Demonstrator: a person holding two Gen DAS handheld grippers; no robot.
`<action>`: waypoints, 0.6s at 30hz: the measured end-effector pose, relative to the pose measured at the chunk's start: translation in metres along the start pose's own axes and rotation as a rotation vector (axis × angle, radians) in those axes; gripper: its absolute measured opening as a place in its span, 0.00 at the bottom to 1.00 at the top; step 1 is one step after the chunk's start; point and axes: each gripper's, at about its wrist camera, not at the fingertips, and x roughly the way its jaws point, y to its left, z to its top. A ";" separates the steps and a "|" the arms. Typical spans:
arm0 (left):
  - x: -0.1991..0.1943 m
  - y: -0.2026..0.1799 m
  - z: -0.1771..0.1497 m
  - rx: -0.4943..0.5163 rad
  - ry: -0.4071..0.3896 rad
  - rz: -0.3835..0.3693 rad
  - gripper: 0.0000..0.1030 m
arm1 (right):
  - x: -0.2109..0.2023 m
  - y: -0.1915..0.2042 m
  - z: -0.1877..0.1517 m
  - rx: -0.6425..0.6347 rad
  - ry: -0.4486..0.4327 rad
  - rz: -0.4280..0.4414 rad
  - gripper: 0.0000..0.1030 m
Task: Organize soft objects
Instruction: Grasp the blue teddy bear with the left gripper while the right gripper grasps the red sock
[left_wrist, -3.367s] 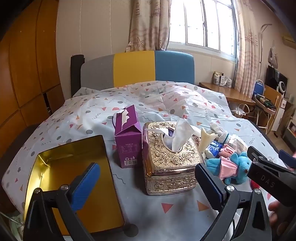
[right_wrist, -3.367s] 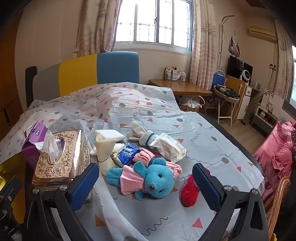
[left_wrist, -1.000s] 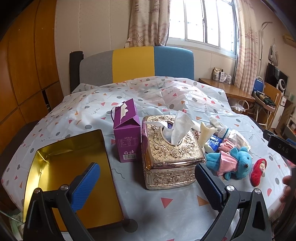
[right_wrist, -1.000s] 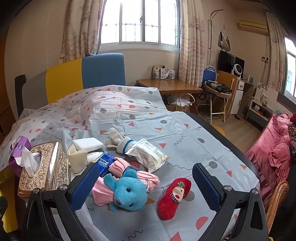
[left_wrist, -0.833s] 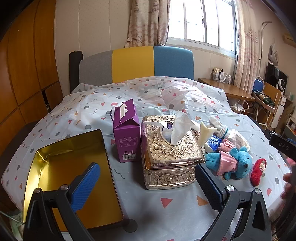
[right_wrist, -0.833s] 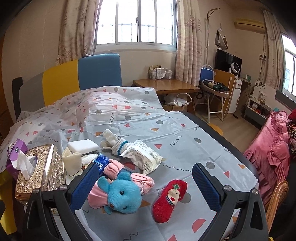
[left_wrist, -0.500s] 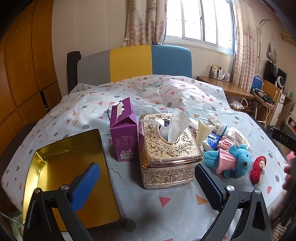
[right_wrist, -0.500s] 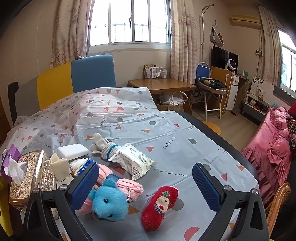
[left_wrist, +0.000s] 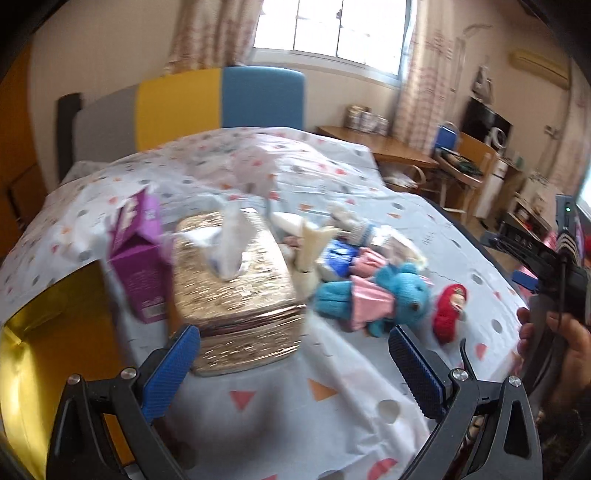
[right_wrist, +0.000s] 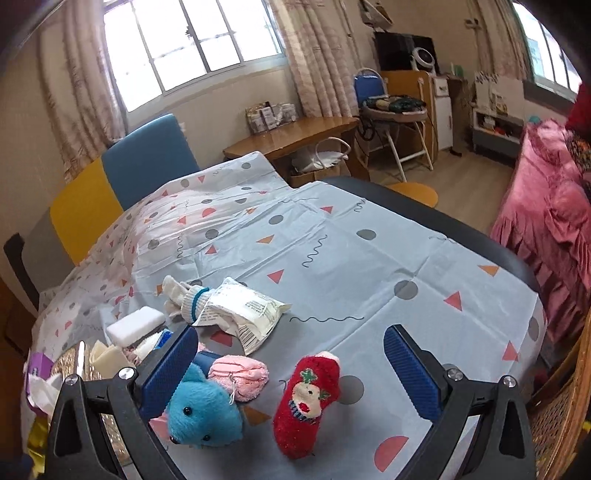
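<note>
A blue plush bear in a pink dress lies on the patterned tablecloth. A red Christmas sock lies to its right. A pink rolled sock, a white sock with a blue band, a crumpled white packet and a white sponge lie behind. My left gripper is open and empty, in front of the gold tissue box. My right gripper is open and empty, just above the red sock.
An open gold tin tray sits at the left. A purple tissue carton stands beside the gold box. The table's dark edge runs along the right. A wooden desk, a chair and a pink bed stand beyond.
Both views have swung to the right. The right gripper has moved closer over the red sock and blue bear. Both grippers stay open and empty.
</note>
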 end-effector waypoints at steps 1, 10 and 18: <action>0.004 -0.010 0.003 0.036 0.000 -0.013 1.00 | 0.001 -0.009 0.002 0.040 0.009 -0.008 1.00; 0.070 -0.095 0.020 0.294 0.107 -0.129 0.85 | 0.014 -0.038 0.005 0.163 0.100 0.002 0.99; 0.130 -0.141 0.015 0.552 0.158 -0.120 0.72 | 0.028 -0.029 -0.001 0.142 0.188 0.045 0.99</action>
